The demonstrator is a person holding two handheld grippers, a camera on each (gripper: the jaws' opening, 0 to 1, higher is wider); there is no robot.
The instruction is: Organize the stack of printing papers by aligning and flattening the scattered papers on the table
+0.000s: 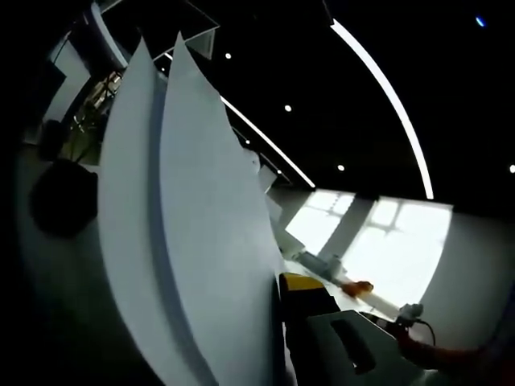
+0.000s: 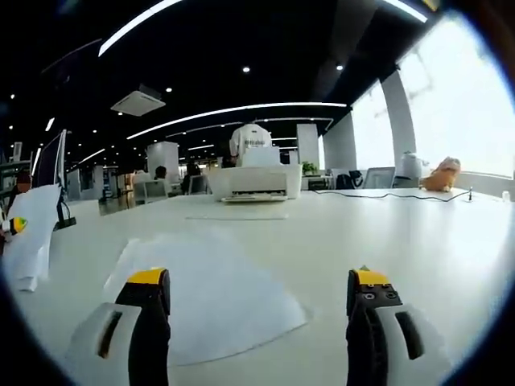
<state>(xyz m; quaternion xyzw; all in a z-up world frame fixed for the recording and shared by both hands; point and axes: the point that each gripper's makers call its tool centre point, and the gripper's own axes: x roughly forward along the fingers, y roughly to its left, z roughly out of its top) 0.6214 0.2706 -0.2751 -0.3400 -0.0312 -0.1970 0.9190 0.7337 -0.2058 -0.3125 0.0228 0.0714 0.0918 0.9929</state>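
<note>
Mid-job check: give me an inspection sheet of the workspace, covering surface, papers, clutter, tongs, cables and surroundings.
Surface: white table, mostly bare.
Job's things: loose sheets lie flat between the right tongs' jaws; lifted sheets stand upright, held in the left tongs.
Clutter: printer at the far edge; orange toy by the window.
Tongs: left tongs shut on the lifted sheets; right tongs open, low over the table.
Cables: black cable across the far right of the table.
Surroundings: open office, ceiling light strips, bright windows.

Open-plan office — printer (image 2: 256,182), monitor (image 2: 50,170), strip ceiling lights (image 2: 233,111)
</note>
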